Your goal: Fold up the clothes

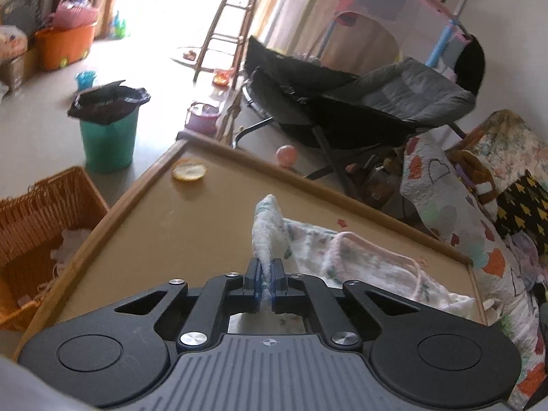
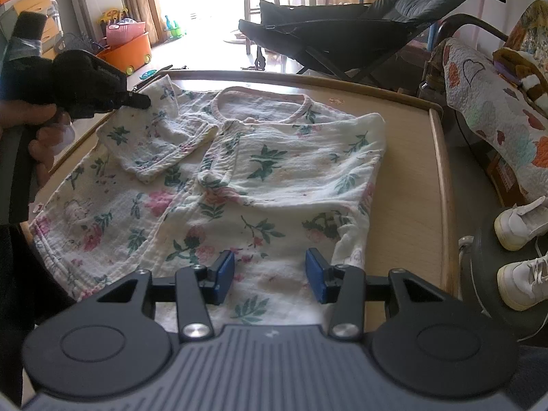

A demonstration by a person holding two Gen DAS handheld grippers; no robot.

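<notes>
A white baby garment with a floral print [image 2: 239, 178] lies spread on a tan table [image 2: 411, 157]. Its pink-trimmed neckline faces the far edge, and its left sleeve [image 2: 154, 144] is folded in over the chest. My left gripper [image 1: 266, 274] is shut on the raised corner of that sleeve [image 1: 267, 233]; in the right wrist view the same gripper [image 2: 140, 101] pinches the cloth at the garment's far left. My right gripper [image 2: 270, 270] hovers over the garment's near hem. Its blue pads stand apart and press on nothing.
A wicker basket [image 1: 41, 226] with cloth in it sits left of the table, and a green bin [image 1: 108, 137] stands beyond it. A dark reclining chair [image 1: 359, 102] stands past the far edge. A quilt-covered seat [image 2: 496, 113] and white shoes [image 2: 520, 226] are on the right. A yellow round object [image 1: 189, 171] lies on the far table corner.
</notes>
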